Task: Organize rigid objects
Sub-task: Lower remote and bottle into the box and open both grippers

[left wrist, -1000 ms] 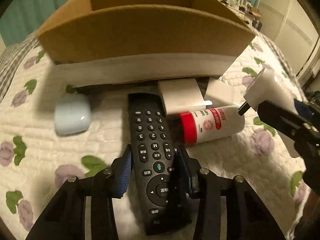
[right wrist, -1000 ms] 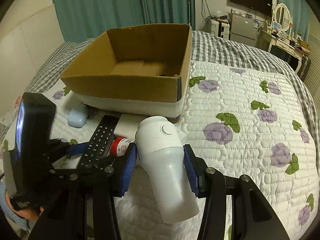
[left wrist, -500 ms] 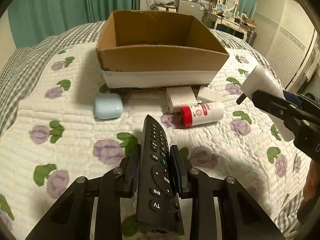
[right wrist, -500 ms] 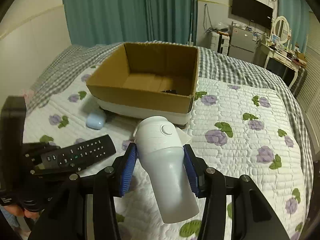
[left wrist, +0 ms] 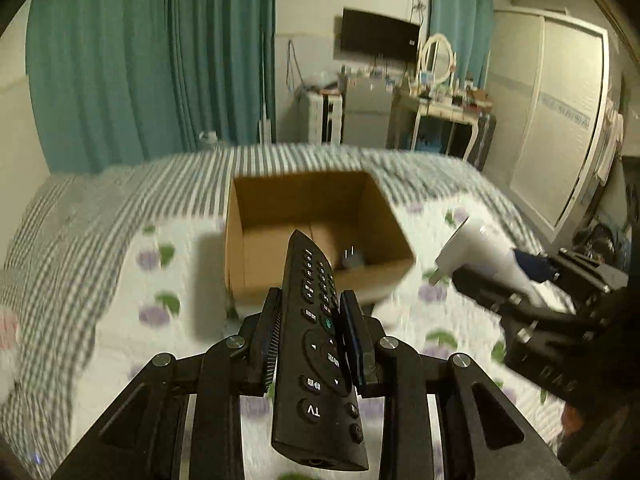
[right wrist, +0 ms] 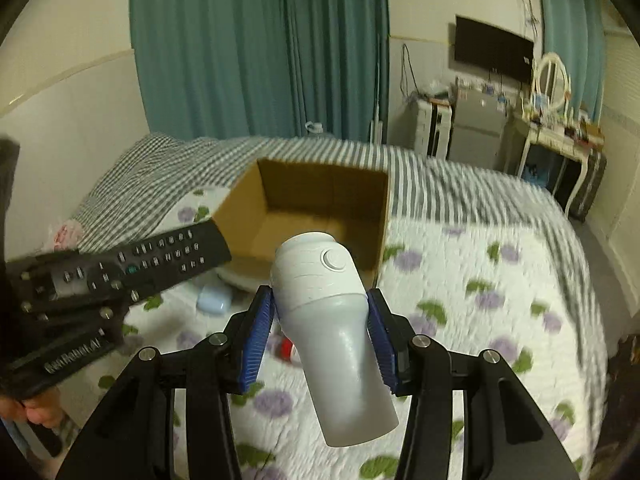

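Note:
My left gripper (left wrist: 310,312) is shut on a black TV remote (left wrist: 318,344) and holds it high above the bed, pointing toward the open cardboard box (left wrist: 316,236). My right gripper (right wrist: 320,316) is shut on a white plug-in device (right wrist: 328,320), also lifted, with the box (right wrist: 316,208) ahead of it. The remote (right wrist: 160,260) shows at the left of the right wrist view, and the white device (left wrist: 480,256) at the right of the left wrist view. A small dark item (left wrist: 352,260) lies inside the box.
A light blue case (right wrist: 214,300) and a red-capped white bottle (right wrist: 290,350) lie on the floral quilt (right wrist: 480,300) before the box. A checked blanket covers the far bed. Teal curtains, a fridge, a TV and a dresser stand beyond.
Both grippers have risen well above the bed with their objects, the remote lifted off the quilt. The box now looks smaller and lower in both views.

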`<state>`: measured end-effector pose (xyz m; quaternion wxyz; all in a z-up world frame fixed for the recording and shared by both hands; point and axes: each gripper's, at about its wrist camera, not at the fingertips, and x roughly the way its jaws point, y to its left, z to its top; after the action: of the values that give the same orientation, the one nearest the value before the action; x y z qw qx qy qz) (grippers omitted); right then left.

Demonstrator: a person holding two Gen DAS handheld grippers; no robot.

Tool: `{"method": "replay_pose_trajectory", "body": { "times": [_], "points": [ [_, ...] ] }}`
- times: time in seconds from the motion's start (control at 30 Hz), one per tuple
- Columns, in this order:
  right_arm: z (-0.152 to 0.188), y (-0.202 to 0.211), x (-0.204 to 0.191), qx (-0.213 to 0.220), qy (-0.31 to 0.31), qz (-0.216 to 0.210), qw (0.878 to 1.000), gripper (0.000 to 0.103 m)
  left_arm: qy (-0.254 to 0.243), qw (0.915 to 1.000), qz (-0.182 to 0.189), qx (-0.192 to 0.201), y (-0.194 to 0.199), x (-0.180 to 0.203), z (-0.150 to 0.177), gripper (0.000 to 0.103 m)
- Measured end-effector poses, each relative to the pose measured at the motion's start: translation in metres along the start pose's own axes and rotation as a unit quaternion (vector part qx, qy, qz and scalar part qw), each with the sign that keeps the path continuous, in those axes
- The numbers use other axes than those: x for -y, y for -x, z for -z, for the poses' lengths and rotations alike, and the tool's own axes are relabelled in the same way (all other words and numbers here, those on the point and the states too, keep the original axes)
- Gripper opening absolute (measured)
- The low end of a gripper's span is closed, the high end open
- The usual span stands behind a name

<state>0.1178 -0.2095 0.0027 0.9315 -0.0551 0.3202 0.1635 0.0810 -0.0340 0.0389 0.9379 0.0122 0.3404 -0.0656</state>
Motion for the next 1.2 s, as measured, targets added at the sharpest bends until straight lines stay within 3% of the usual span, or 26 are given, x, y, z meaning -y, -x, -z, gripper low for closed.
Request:
{"method": "replay_pose_trajectory", "body": {
  "times": [0.2, 0.33, 0.53, 0.73, 0.87, 0.97, 1.03, 1.1, 1.2],
  "points": [
    [-0.039, -0.025, 0.012, 0.026, -0.001, 0.005, 1.000, 0.046, -0.010, 0.9998, -0.006, 0.018, -0.030, -0.003, -0.039, 0.029],
    [-0.060, -0.066, 0.018, 0.029, -0.004, 0.006, 1.000, 0.046, -0.020, 0.9996, -0.008, 0.016, -0.064, -0.004, -0.051, 0.029],
    [-0.067, -0.143, 0.029, 0.012, -0.025, 0.006, 1.000, 0.046, -0.034, 0.9992, -0.021, 0.000, -0.133, -0.014, -0.060, 0.029],
    [-0.062, -0.195, 0.037, 0.002, -0.032, 0.009, 0.999, 0.046, -0.037, 0.9986, -0.030, -0.021, -0.189, -0.030, -0.053, 0.029],
    [-0.056, -0.204, 0.037, 0.005, -0.040, 0.002, 0.999, 0.047, -0.030, 0.9986, -0.030, -0.031, -0.203, -0.034, -0.048, 0.030],
    [-0.055, -0.201, 0.034, 0.002, -0.038, 0.031, 0.999, 0.047, -0.018, 0.9984, -0.038, -0.038, -0.201, -0.035, -0.048, 0.032],
    [-0.058, -0.190, 0.035, 0.007, -0.045, 0.036, 0.998, 0.064, -0.022, 0.9985, -0.044, -0.025, -0.189, -0.032, -0.050, 0.042],
    [-0.063, -0.172, 0.038, 0.016, -0.055, 0.037, 0.998, 0.070, -0.033, 0.9978, -0.054, -0.018, -0.171, -0.026, -0.053, 0.060],
    [-0.073, -0.135, 0.039, 0.022, -0.049, 0.050, 0.997, 0.071, -0.027, 0.9984, -0.049, -0.010, -0.138, -0.022, -0.059, 0.060]
  ]
}}
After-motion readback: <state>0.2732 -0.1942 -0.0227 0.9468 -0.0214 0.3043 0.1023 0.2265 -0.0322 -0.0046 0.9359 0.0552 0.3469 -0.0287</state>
